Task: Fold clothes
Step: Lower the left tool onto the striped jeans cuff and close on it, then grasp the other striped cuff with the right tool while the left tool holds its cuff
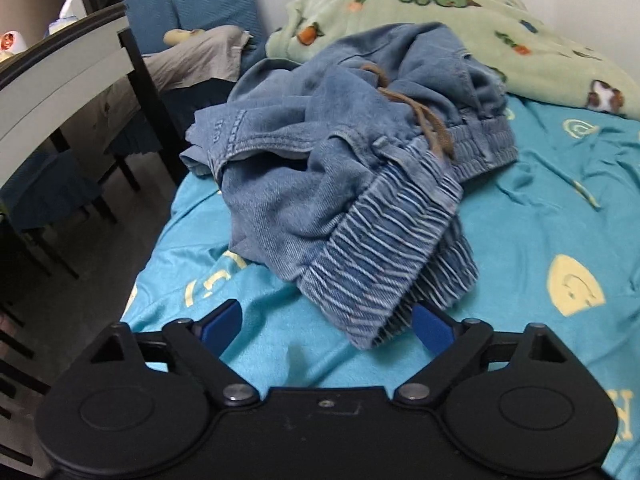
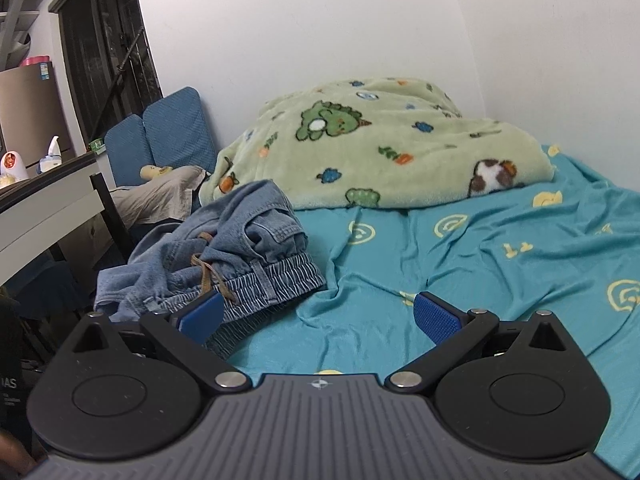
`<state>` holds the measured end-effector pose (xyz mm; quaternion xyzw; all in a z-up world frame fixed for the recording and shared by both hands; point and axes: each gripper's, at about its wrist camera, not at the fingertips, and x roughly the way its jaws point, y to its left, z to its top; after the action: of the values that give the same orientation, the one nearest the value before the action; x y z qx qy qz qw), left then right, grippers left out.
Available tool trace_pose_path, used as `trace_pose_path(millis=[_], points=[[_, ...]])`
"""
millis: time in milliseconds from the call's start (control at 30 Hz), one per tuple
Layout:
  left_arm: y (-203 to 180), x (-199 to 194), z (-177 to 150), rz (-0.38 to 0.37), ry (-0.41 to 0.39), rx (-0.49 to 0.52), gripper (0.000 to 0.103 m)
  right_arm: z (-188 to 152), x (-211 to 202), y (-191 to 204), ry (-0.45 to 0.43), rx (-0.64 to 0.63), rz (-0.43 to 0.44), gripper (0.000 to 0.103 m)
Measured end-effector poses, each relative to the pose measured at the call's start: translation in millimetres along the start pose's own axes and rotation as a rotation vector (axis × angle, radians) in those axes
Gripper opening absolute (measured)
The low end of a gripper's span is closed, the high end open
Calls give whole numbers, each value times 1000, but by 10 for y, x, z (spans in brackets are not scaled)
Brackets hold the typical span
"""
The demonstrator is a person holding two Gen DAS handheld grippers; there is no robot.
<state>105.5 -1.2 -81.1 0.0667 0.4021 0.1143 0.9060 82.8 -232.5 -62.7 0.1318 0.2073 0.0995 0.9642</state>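
Observation:
A crumpled pair of blue denim trousers [image 1: 340,160] with an elastic waistband and a brown drawstring [image 1: 424,120] lies in a heap on the turquoise bed sheet [image 1: 540,220]. My left gripper [image 1: 328,326] is open just in front of the heap, and a striped waistband edge hangs down between its blue pads without being clamped. In the right wrist view the same trousers [image 2: 224,256] lie to the left. My right gripper [image 2: 320,318] is open over bare sheet [image 2: 460,264], its left pad [image 2: 202,316] close to the waistband.
A green fleece blanket [image 2: 380,148] with cartoon animals is piled at the head of the bed against the white wall. Left of the bed stand a white table edge [image 1: 52,80], dark chairs [image 1: 132,92] and blue cushions [image 2: 168,132]. The bed's left edge drops to the floor.

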Motion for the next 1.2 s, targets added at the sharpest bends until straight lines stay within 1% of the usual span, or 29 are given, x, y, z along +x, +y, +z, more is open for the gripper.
trace_pose_path(millis=[33, 100, 133, 167, 200, 233, 267, 300, 333, 367, 400, 467, 500, 600, 733, 800, 867, 933, 967, 1033, 1100, 1167, 1200], points=[[4, 16, 9, 9, -9, -9, 81, -5, 34, -11, 5, 4, 1, 102], [24, 46, 23, 24, -29, -43, 78, -18, 78, -33, 11, 10, 4, 102], [35, 61, 24, 32, -41, -68, 74, -25, 83, -45, 13, 14, 6, 102], [0, 119, 61, 33, -45, -90, 65, -30, 78, -58, 15, 17, 8, 102], [-9, 133, 72, 27, -46, -107, 61, -34, 76, -67, 13, 19, 7, 102], [-10, 136, 76, 21, -46, -123, 51, -38, 71, -70, 10, 18, 3, 102], [-27, 117, 96, 16, -55, -131, 47, -42, 66, -73, 6, 17, -2, 102], [-32, 78, 103, 17, -78, -132, 46, -46, 61, -76, 3, 16, -6, 101], [-23, 15, 108, 15, -114, -134, 42, -50, 56, -80, 0, 14, -11, 100], [-12, -53, 114, 13, -153, -136, 31, -54, 51, -83, -4, 13, -15, 99], [19, -142, 125, 24, -198, -144, 17, -56, 57, -90, -5, 13, -18, 99], [127, -312, 138, 16, -277, -187, 14, -70, 73, -89, -2, 6, -10, 99], [187, -379, 142, 8, -302, -213, 13, -82, 74, -83, 1, 1, -5, 98], [430, -545, 156, -36, -332, -317, 12, -116, 79, -66, 8, -15, 11, 95], [787, -736, 173, -100, -362, -454, 12, -145, 162, 7, 30, -50, 47, 94], [943, -738, 183, -126, -347, -508, 11, -183, 242, 55, 52, -82, 67, 94], [1083, -689, 176, -153, -314, -577, 11, -212, 359, 109, 67, -123, 79, 91], [1110, -631, 163, -149, -296, -590, 10, -233, 511, 172, 83, -162, 101, 84], [1118, -601, 156, -145, -289, -593, 10, -256, 604, 197, 98, -179, 105, 82], [1134, -542, 142, -138, -273, -600, 10, -309, 805, 220, 132, -212, 94, 70], [1151, -484, 128, -130, -257, -607, 10, -340, 981, 192, 144, -220, 87, 63], [1167, -425, 114, -122, -241, -613, 10, -360, 1152, 161, 151, -223, 82, 60], [1175, -395, 107, -119, -234, -616, 10, -353, 1219, 155, 148, -214, 88, 57]])
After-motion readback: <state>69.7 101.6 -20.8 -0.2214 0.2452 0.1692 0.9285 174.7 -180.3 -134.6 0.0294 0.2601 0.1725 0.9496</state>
